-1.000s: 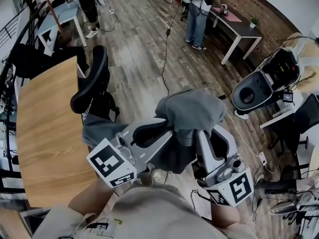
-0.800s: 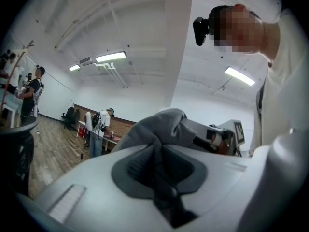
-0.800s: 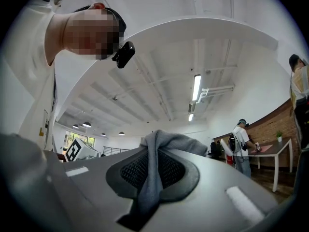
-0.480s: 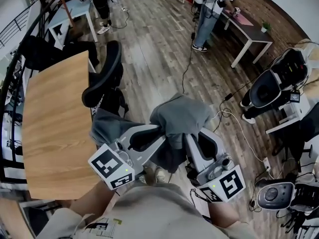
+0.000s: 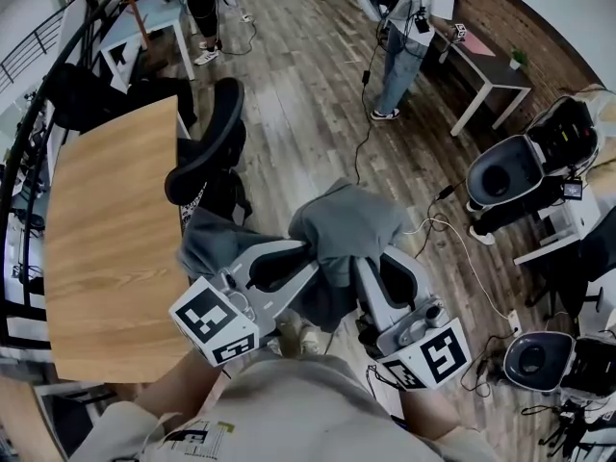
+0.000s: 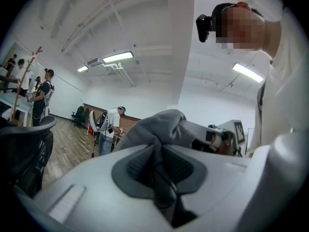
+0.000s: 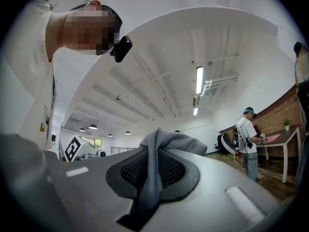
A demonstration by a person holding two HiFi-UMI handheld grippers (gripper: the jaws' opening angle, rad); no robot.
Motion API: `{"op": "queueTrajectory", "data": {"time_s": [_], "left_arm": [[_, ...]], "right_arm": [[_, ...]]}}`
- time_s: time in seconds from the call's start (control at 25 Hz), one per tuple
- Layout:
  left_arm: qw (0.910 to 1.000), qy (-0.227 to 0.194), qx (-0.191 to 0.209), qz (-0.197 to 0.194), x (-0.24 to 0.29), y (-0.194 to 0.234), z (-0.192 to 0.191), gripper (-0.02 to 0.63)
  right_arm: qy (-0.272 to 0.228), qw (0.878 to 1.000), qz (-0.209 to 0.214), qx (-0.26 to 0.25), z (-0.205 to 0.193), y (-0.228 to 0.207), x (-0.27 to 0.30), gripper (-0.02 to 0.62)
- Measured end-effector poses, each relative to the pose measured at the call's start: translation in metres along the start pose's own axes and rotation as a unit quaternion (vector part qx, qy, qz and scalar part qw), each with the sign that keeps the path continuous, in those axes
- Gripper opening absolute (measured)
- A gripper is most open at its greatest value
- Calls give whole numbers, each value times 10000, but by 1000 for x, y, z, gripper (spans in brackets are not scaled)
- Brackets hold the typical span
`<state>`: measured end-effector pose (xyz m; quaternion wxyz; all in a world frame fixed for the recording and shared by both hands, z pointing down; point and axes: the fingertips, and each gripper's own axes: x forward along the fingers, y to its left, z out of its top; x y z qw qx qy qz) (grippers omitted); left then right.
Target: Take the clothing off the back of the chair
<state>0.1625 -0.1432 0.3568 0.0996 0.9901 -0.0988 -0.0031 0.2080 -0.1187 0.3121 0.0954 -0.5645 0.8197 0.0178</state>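
Clothing: grey clothing (image 5: 346, 227); soft, light and limp by its look; likely to sag and slip, so a deep pinch on a fold suits it best
Place: bunched in the air near the person, over the wood floor (image 5: 308, 94); seemingly free of the back of the chair (image 5: 207, 142), which stands farther off to the left
Left gripper (image 5: 310, 258): fingers clamped on a dark fold
Right gripper (image 5: 361, 269): fingers clamped on a grey fold; cloth spills over the tips
Bench (image 5: 106, 248): at the left, beside the chair

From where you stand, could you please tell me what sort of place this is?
Most likely a shared office or lab workspace: a wooden desk with a black office chair beside it, and a dark table farther off with a person standing near it.
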Motion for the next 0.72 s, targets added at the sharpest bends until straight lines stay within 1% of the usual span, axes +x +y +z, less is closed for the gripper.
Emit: {"op": "queueTrajectory", "data": {"time_s": [0.48, 0.72], "left_arm": [[10000, 34, -31, -77, 8, -1, 4, 49], [10000, 93, -16, -22, 16, -5, -5, 49]], "right_arm": [[-27, 9999, -122, 46, 4, -8, 1, 40], [-12, 9998, -178, 20, -3, -15, -8, 40]]}}
